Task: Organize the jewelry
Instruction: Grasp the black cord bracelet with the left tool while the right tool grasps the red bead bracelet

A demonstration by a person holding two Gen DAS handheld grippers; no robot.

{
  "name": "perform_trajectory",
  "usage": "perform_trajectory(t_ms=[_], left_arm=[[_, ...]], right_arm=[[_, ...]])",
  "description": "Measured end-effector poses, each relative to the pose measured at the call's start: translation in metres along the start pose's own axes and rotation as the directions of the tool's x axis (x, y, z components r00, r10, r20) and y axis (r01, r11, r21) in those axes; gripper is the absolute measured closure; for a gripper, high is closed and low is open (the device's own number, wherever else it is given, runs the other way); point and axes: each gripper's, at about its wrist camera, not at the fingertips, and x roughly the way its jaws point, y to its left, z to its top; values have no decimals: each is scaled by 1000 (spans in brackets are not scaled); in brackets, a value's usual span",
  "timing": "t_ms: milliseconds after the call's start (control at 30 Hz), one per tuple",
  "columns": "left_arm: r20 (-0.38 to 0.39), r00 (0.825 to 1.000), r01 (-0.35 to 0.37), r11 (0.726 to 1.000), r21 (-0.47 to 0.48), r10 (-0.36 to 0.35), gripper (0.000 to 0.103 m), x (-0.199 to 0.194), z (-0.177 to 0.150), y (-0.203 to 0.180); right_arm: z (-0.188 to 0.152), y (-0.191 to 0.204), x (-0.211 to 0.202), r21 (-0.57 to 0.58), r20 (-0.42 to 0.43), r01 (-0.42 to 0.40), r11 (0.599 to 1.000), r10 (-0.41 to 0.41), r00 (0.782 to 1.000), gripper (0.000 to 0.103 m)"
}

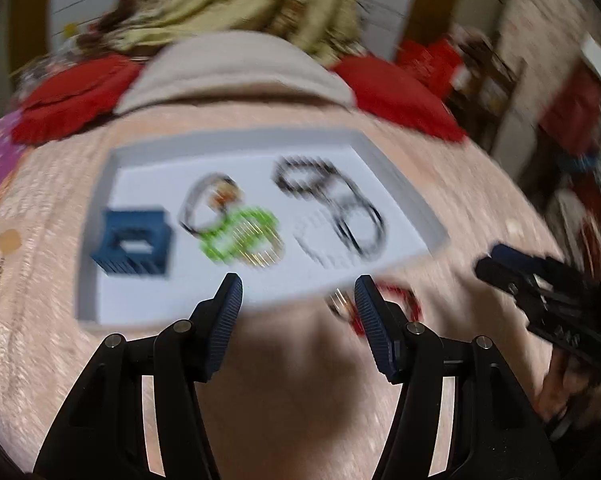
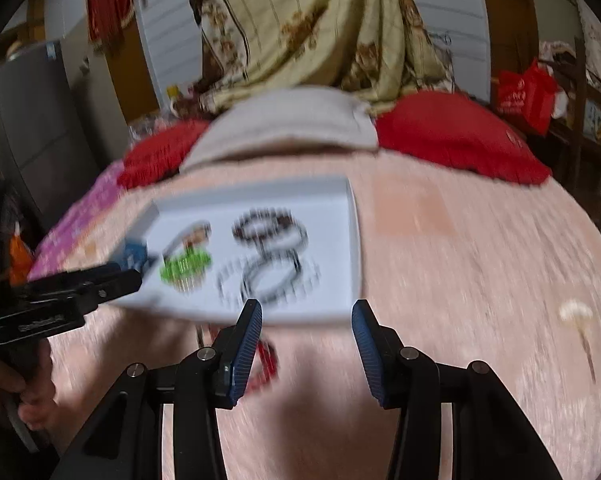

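Both views smeared with blur. Left tongs (image 1: 298,292) spread, nothing between the pads, hanging over the pink bedspread (image 1: 260,400) at the near edge of the white tray (image 1: 396,168). Right tongs (image 2: 306,316) likewise spread and empty, poised at the tray's near edge, and seen from the left wrist at about 3 o'clock. Inside the tray: blue box (image 1: 134,242) at 9 o'clock, green bangles (image 1: 236,236) near the middle with a thin dark loop (image 1: 204,204) beside them, dark bead bracelets (image 1: 304,178) at 1 o'clock, black rings (image 1: 360,220) overlapping just below. Outside the tray, on the bedspread: red bangle (image 1: 410,304) just behind the left tongs' right finger. Red cushions (image 2: 460,136) and a beige pillow (image 2: 292,120) far back at 12 o'clock.
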Motion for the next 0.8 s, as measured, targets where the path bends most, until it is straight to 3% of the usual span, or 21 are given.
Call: perform_trajectory(t_ms=[133,200,267,367,467,600,800], left_arm=[[-49,999,-21,998,62,24,45,17,-21,-22],[-62,997,-45,997,65,50,45,25,-21,-23],[-60,995,-79,996,41,81,45,29,-19,-19],[-51,993,-109,994,-12,108,45,30,-16,-9],[-51,991,-128,991,-24,127,45,30,-16,-5],[-50,991,-123,992,-15,122,45,35,-17,-4],[-71,992,-108,994,-10,107,49,47,-16,-8]], right_arm=[[-17,-3,10,-30,-59,8,1000,-9,998,58],[-19,-6,19,-4,-85,-39,999,39,996,58],[-20,-3,30,10,-125,-54,998,55,991,58],[-20,14,37,-37,-120,-70,997,66,991,58],[-21,25,44,-74,-106,-20,997,12,994,58],[-21,26,60,-71,-146,-19,997,8,989,58],[-25,38,60,-161,-164,27,987,-54,985,58]])
